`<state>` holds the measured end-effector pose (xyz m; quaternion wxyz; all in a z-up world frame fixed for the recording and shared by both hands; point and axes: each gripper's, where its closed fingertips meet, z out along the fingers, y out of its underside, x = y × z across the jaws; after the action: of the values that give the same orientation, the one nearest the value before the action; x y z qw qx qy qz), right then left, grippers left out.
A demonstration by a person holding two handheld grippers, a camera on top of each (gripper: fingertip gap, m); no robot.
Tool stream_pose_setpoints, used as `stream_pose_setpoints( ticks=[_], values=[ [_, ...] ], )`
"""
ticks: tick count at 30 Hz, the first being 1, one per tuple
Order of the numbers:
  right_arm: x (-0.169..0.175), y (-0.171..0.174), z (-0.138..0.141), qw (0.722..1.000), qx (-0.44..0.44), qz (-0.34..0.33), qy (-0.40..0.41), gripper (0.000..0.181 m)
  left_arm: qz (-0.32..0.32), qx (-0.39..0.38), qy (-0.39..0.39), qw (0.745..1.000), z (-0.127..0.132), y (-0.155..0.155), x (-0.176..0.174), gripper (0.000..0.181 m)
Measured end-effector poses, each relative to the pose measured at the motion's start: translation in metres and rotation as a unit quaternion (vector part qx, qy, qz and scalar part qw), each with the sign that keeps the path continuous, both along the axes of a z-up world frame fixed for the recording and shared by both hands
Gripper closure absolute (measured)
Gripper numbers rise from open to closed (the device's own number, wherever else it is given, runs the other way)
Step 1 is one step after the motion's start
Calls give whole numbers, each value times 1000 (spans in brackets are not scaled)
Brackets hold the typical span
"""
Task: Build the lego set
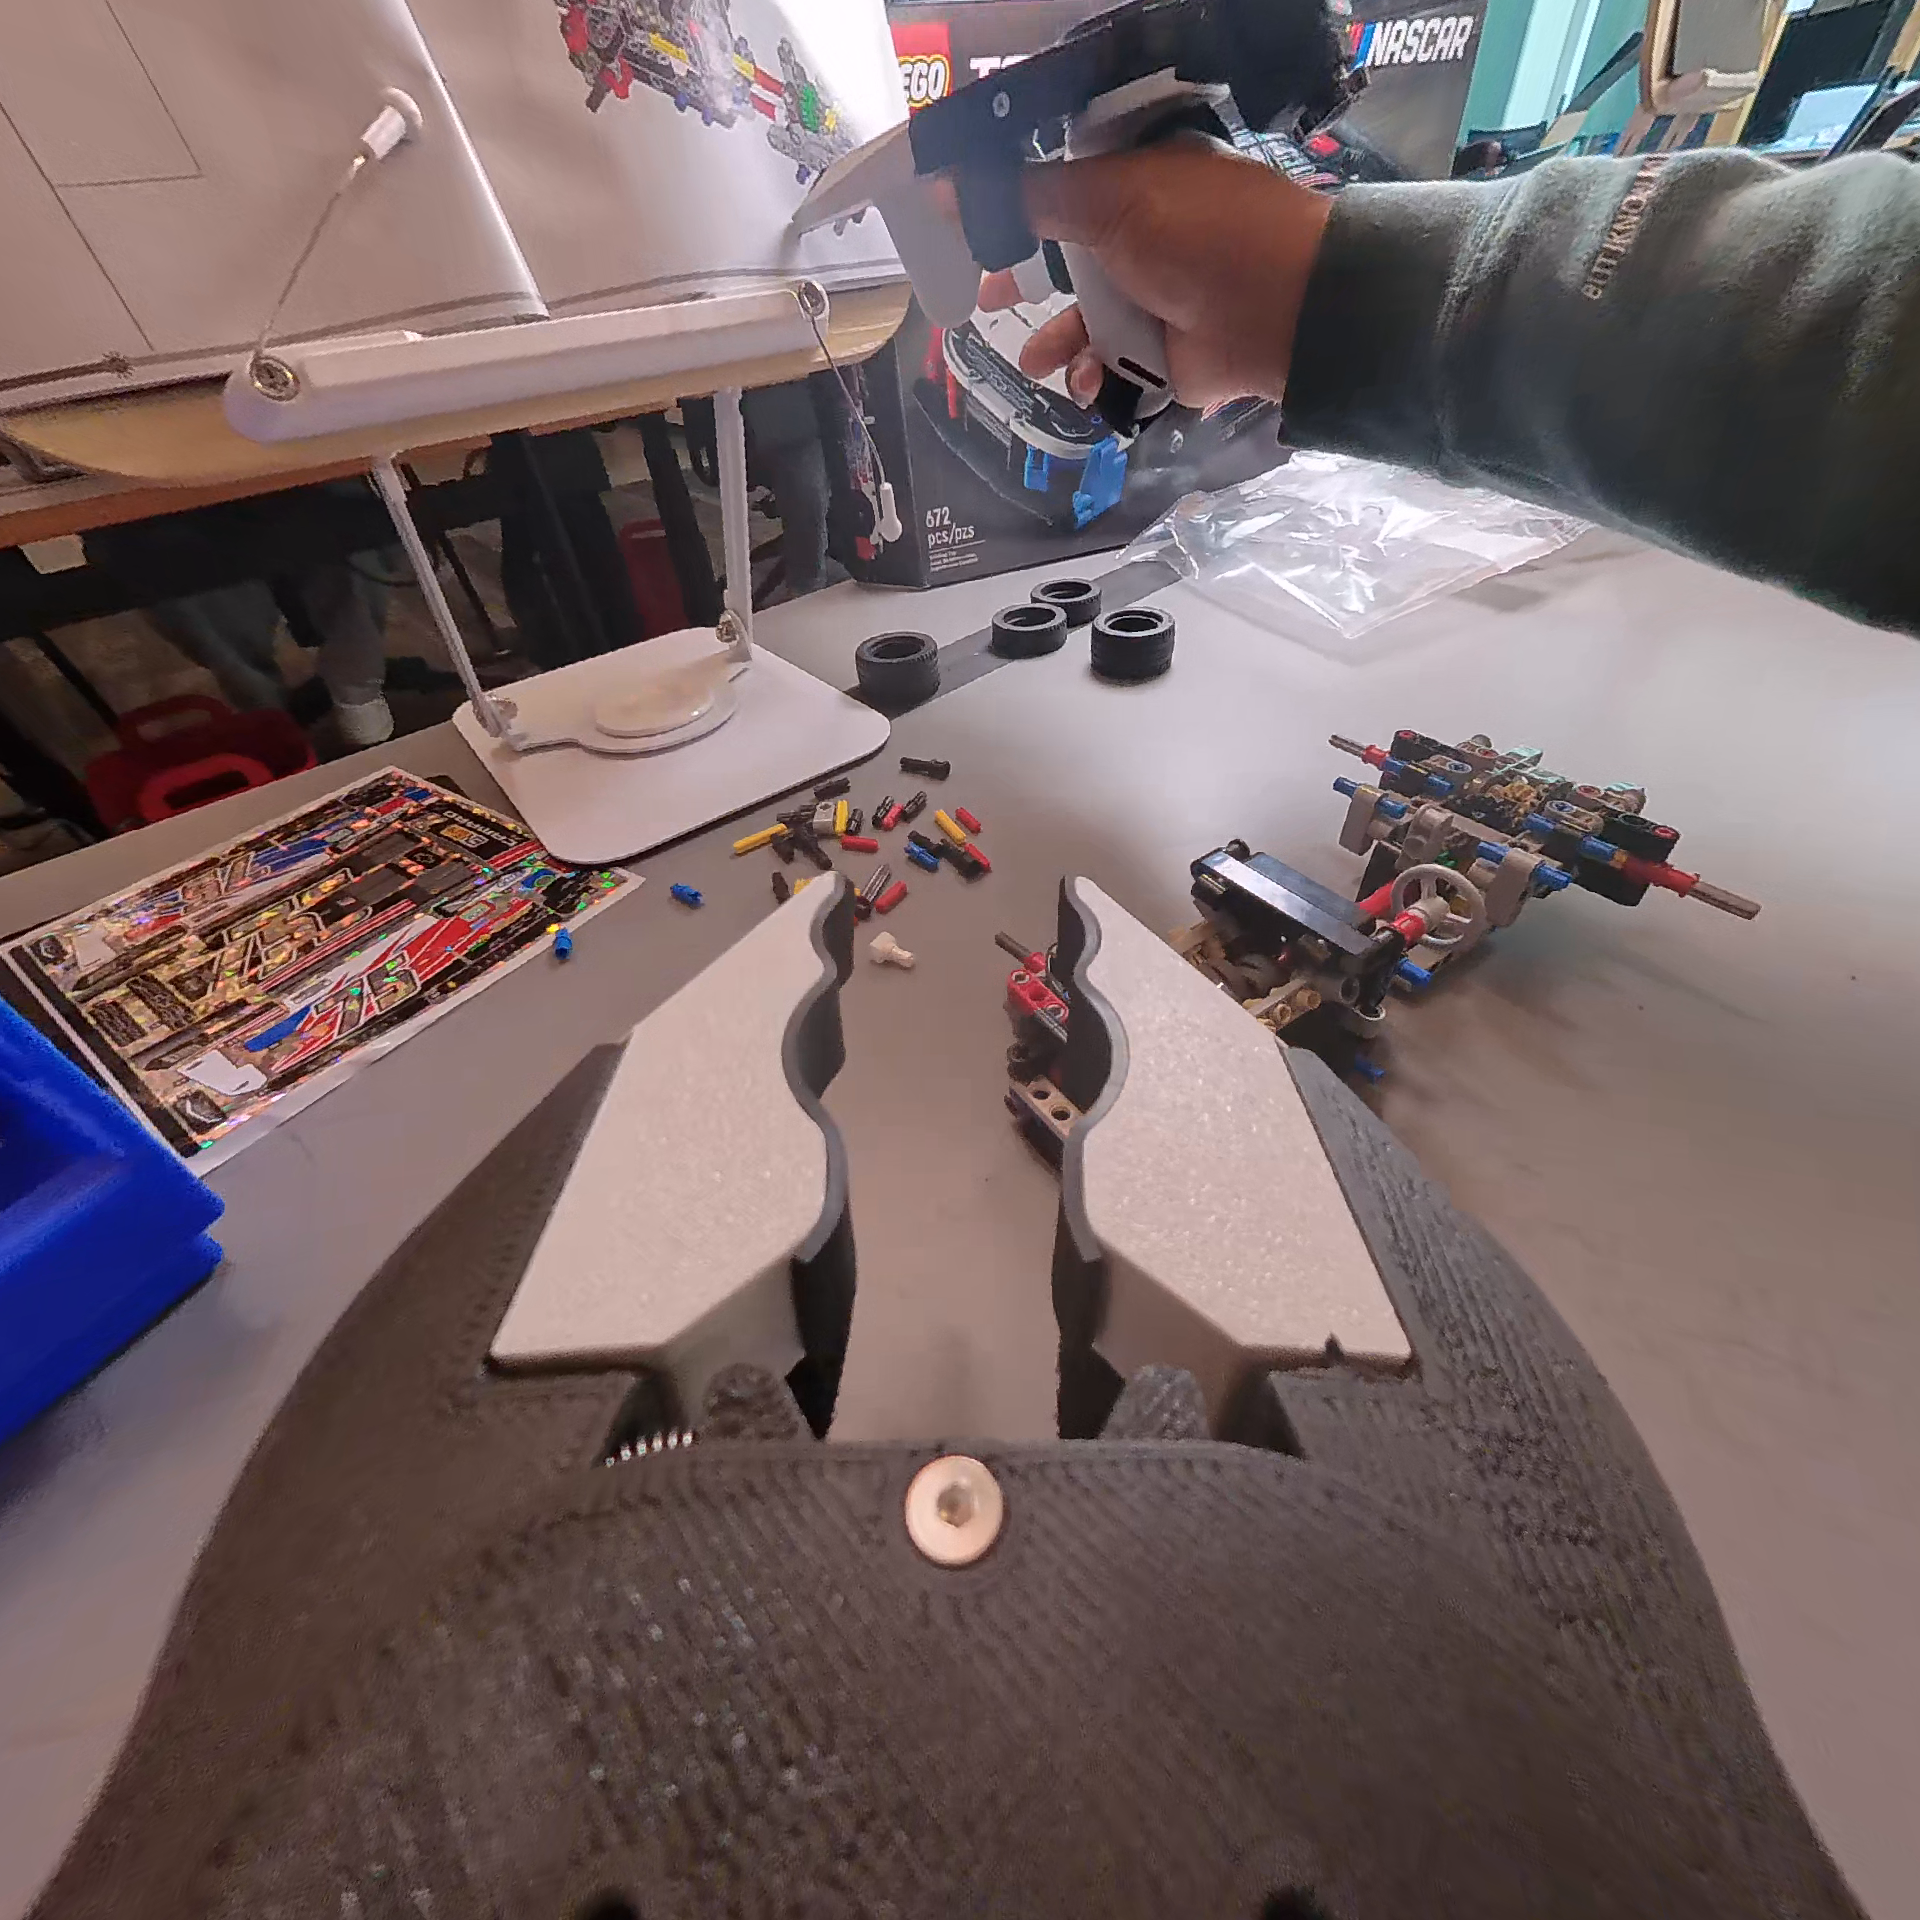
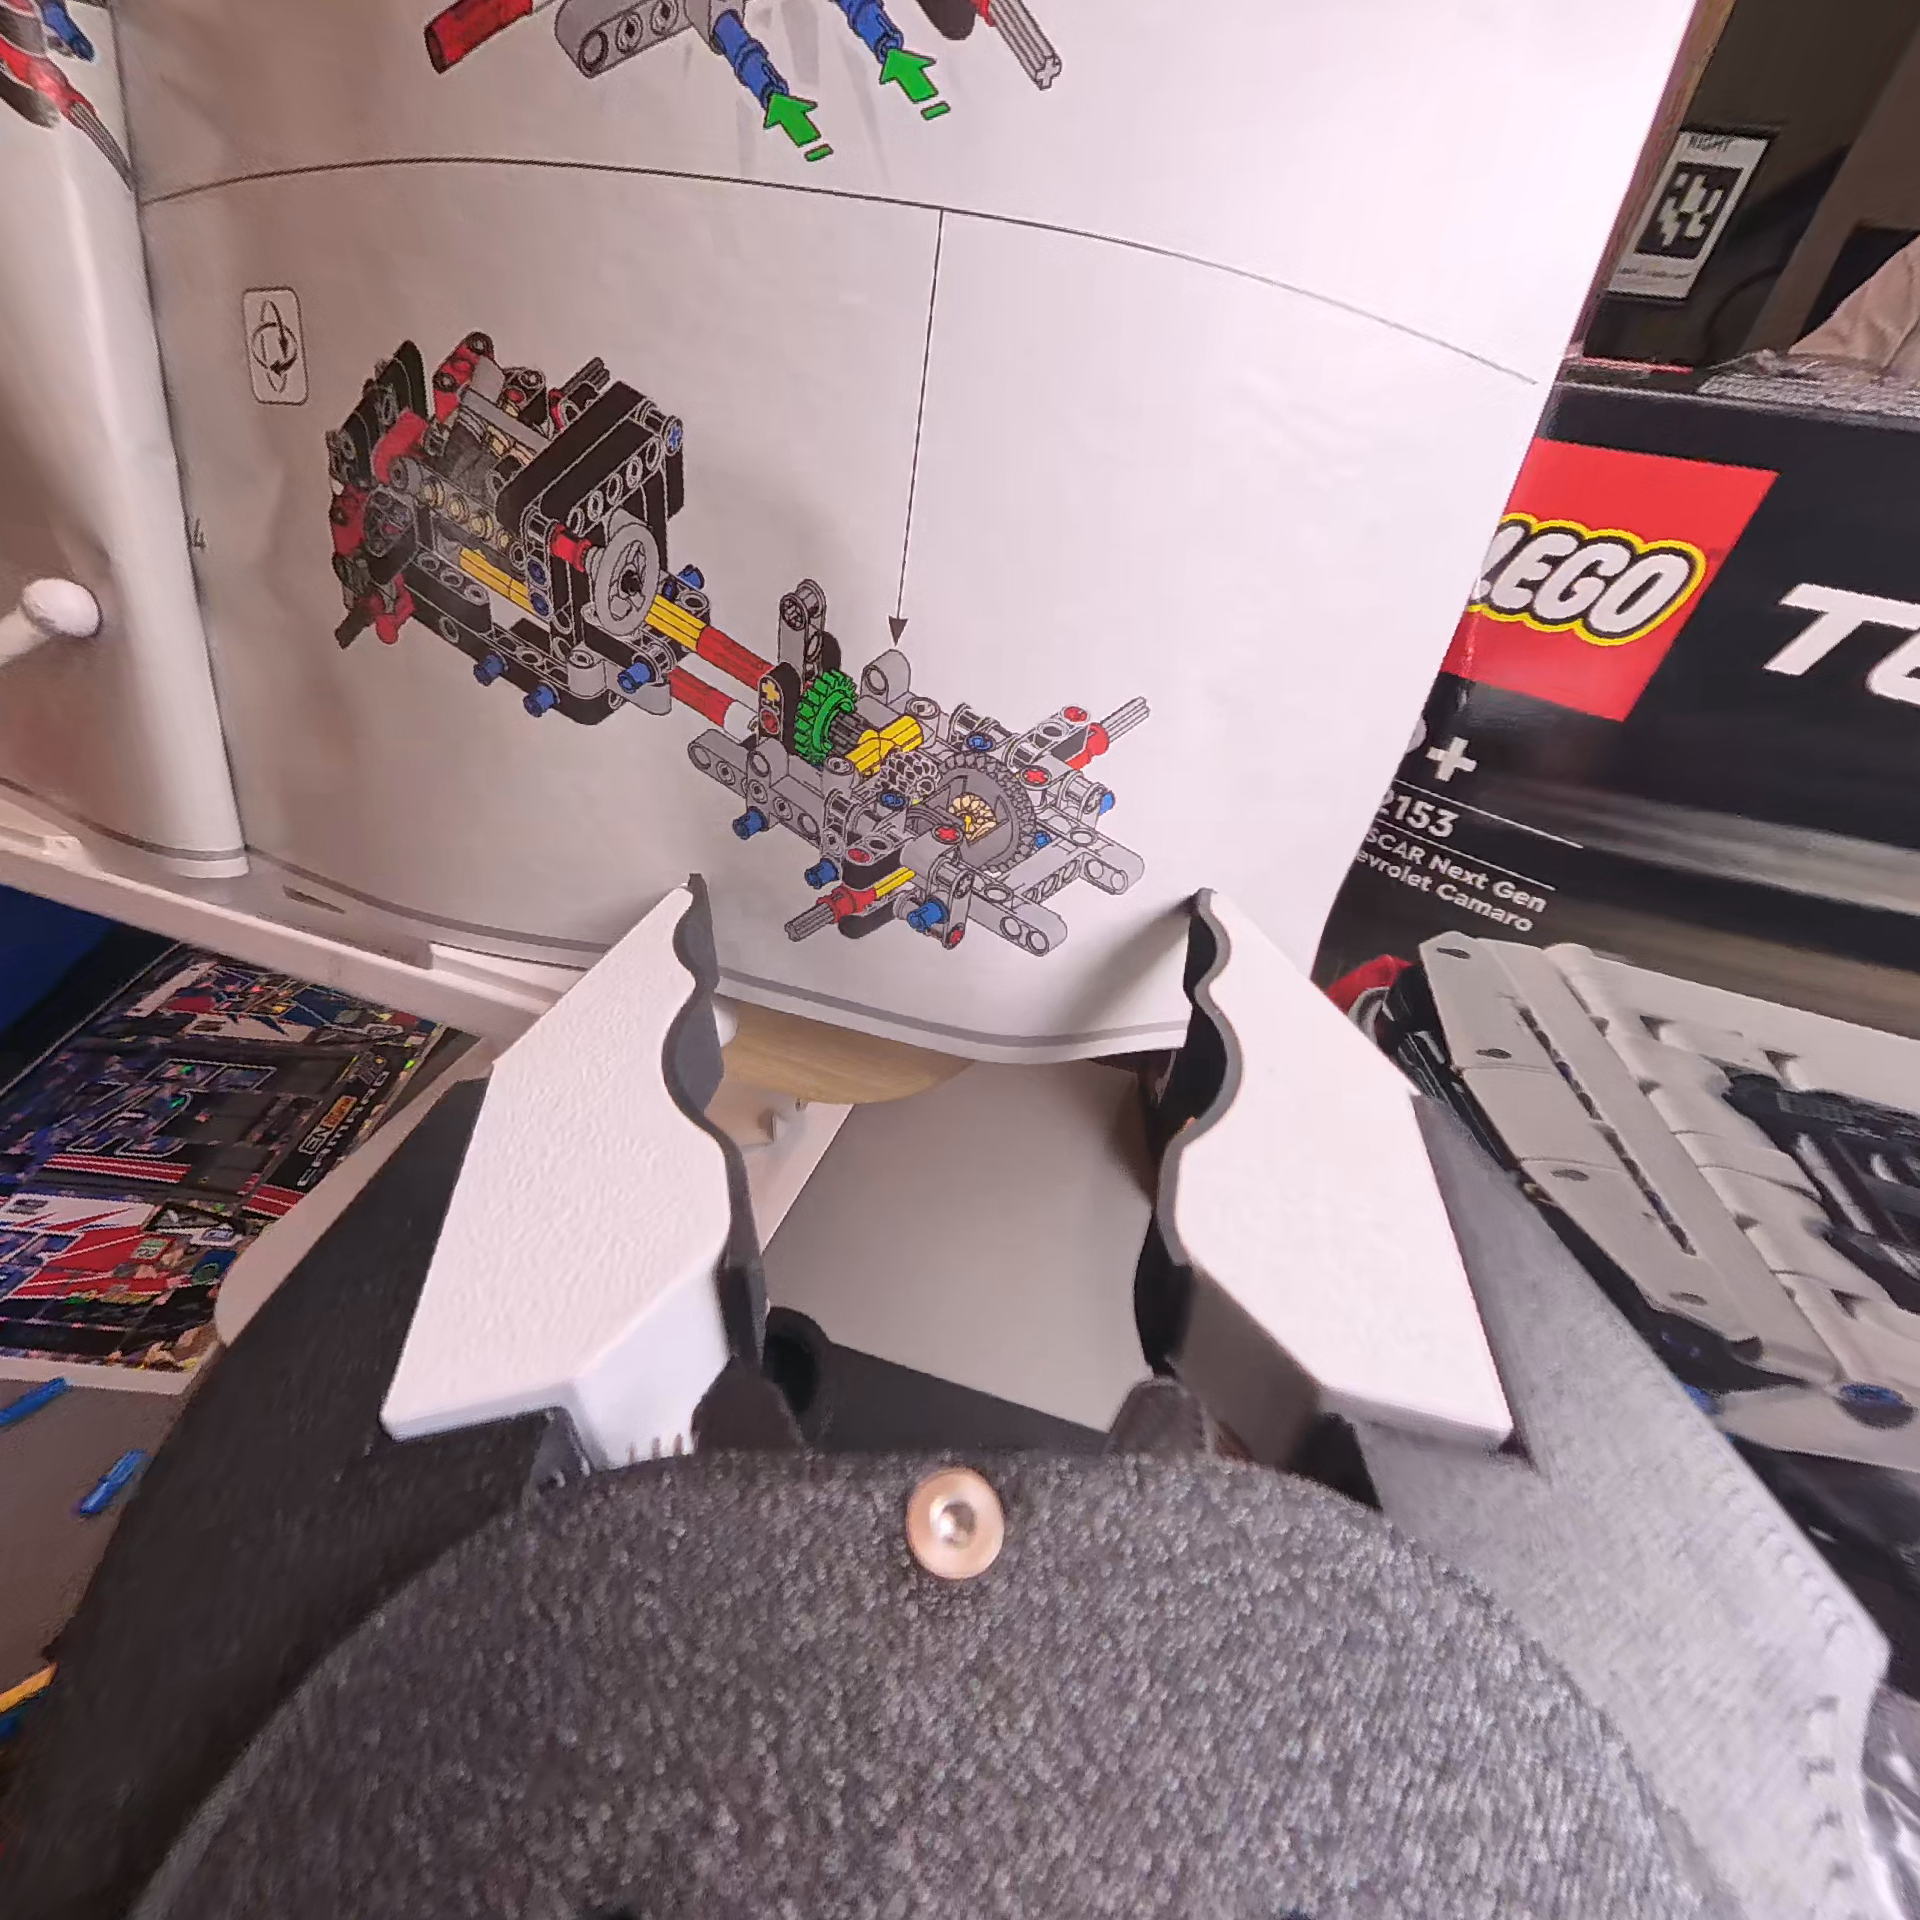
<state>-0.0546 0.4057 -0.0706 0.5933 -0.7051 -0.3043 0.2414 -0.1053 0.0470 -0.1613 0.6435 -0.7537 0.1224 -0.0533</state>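
Note:
In the left wrist view my left gripper is open and empty, low over the grey table. A partly built lego chassis lies to its right; the chassis's near end is partly hidden behind the right finger. A scatter of small pins lies just beyond the fingertips, with a white pin between them. My right gripper, held by a hand, is raised at the instruction booklet. In the right wrist view my right gripper is open and empty, facing the booklet page.
The booklet rests on a white stand. A sticker sheet and a blue bin lie at left. Several black tyres, a clear plastic bag and the lego box are at the back; the box also shows in the right wrist view. About 35 centimetres separates my left fingertips from my right.

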Motion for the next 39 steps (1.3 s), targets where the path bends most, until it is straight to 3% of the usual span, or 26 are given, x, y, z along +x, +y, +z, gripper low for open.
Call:
stream_pose_setpoints(
  ticks=[6,8,10,14,19,22,25,31,35,39],
  values=[
    [1,7,0,1000,7,5,1,95,-6,-2,7,1000,-2,1,6,144],
    [5,2,3,1000,27,-5,-1,113,-6,2,13,1000,-1,-1,7,144],
    [4,-7,2,998,53,-3,-20,142,-7,3,14,1000,0,-1,7,144],
    [-4,-19,-8,996,70,7,-60,160,-9,-4,9,1000,-3,0,9,144],
    [8,-9,23,995,93,-31,-17,96,-6,-1,9,1000,-2,-1,8,144],
    [-14,-12,13,998,-36,48,8,55,-9,-6,4,1000,-5,1,9,144],
    [-23,-13,5,998,-17,30,-57,56,-14,-9,6,1000,-7,3,11,144],
    [-21,-14,8,999,8,7,-43,75,-18,-11,7,1000,-8,0,13,144],
    [-17,-28,17,997,54,15,-60,133,-18,-12,4,1000,-9,0,12,144],
    [-13,-44,29,991,114,21,-71,139,-16,-8,4,1000,-7,0,11,144]
  ],
)
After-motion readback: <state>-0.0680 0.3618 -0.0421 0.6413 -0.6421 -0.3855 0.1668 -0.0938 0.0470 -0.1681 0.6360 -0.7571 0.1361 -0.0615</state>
